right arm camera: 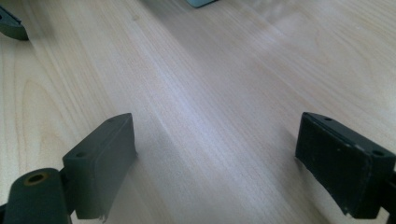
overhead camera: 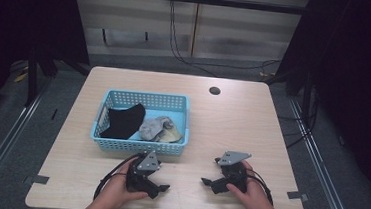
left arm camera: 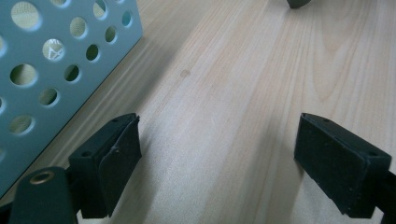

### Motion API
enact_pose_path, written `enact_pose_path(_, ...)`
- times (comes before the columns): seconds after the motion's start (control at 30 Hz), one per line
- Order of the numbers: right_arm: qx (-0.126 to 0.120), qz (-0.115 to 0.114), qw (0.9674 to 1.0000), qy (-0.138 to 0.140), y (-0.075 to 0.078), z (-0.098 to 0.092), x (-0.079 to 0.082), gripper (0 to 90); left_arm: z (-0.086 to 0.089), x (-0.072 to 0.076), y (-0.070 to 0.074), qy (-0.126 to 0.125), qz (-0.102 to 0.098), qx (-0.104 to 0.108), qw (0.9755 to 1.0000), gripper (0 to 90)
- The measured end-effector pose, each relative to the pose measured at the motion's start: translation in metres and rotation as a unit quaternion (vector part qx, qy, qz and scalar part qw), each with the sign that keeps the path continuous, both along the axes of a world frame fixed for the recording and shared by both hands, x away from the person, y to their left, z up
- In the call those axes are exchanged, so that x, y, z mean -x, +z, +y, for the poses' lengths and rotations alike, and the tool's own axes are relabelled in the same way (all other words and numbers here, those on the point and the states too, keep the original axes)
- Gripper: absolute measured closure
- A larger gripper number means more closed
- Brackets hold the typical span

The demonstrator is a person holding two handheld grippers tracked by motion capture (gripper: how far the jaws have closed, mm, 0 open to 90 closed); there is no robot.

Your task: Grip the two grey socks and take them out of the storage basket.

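Soft cloth, probably socks, a black piece (overhead camera: 123, 120) and a grey one (overhead camera: 156, 128), lies limp in the blue basket (overhead camera: 139, 146) just beyond the wide-open, empty left gripper (overhead camera: 161, 189) and right gripper (overhead camera: 207, 182); light, best pinched at a raised fold.

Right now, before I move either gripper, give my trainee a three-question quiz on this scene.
1. True or false: the left gripper holds a sock.
2. What lies in the basket? A) a black sock and a grey sock B) nothing C) a cup
3. Which gripper is nearer the basket?

Key: 1. False, its jaws stand open over bare table. 2. A. 3. The left; the right gripper rests farther off.
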State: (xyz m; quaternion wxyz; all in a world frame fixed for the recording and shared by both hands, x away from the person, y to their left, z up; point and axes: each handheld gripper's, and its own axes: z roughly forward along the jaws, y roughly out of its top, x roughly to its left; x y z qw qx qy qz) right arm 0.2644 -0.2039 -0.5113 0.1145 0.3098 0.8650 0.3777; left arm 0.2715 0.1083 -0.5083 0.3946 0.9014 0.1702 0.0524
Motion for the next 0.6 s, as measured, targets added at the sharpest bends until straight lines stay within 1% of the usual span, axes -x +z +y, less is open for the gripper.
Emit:
enact_pose_path(0.27, 0.001, 0.0, 1.0, 0.0, 0.0, 0.0, 0.0, 11.6, 0.0, 0.0, 0.0, 0.003, 0.0, 0.0, 1.0, 14.1)
enact_pose_path(0.3, 0.0, 0.0, 1.0, 0.0, 0.0, 0.0, 0.0, 11.6, 0.0, 0.0, 0.001, 0.003, 0.001, -0.005, 1.0, 14.5)
enact_pose_path(0.33, 0.001, 0.0, 1.0, 0.0, 0.0, 0.0, 0.0, 11.6, -0.001, 0.0, 0.003, 0.005, 0.004, -0.016, 0.9999, 14.7)
enact_pose_path(0.37, 0.001, 0.0, 1.0, 0.0, 0.0, 0.0, 0.0, 11.6, -0.001, 0.0, 0.003, 0.005, 0.004, -0.016, 0.9999, 14.9)
enact_pose_path(0.43, 0.001, 0.0, 1.0, 0.0, 0.0, 0.0, 0.0, 11.6, -0.003, 0.002, 0.007, 0.011, 0.012, -0.032, 0.9993, 15.6)
enact_pose_path(0.47, 0.001, 0.0, 1.0, 0.0, 0.0, 0.0, 0.0, 11.6, -0.003, 0.002, 0.008, 0.009, 0.016, -0.041, 0.999, 15.8)
enact_pose_path(0.5, 0.003, 0.0, 1.0, -0.001, 0.0, 0.0, 0.0, 11.6, -0.002, 0.001, 0.011, -0.001, 0.019, -0.058, 0.9982, 16.0)
enact_pose_path(0.53, 0.0, 0.0, 1.0, 0.001, 0.0, 0.0, 0.0, 11.6, -0.002, 0.002, 0.014, 0.0, 0.025, -0.068, 0.9973, 17.7)
enact_pose_path(0.6, 0.001, 0.0, 1.0, 0.0, 0.0, 0.0, 0.0, 11.6, 0.001, 0.002, 0.02, 0.0, 0.043, -0.078, 0.996, 19.3)
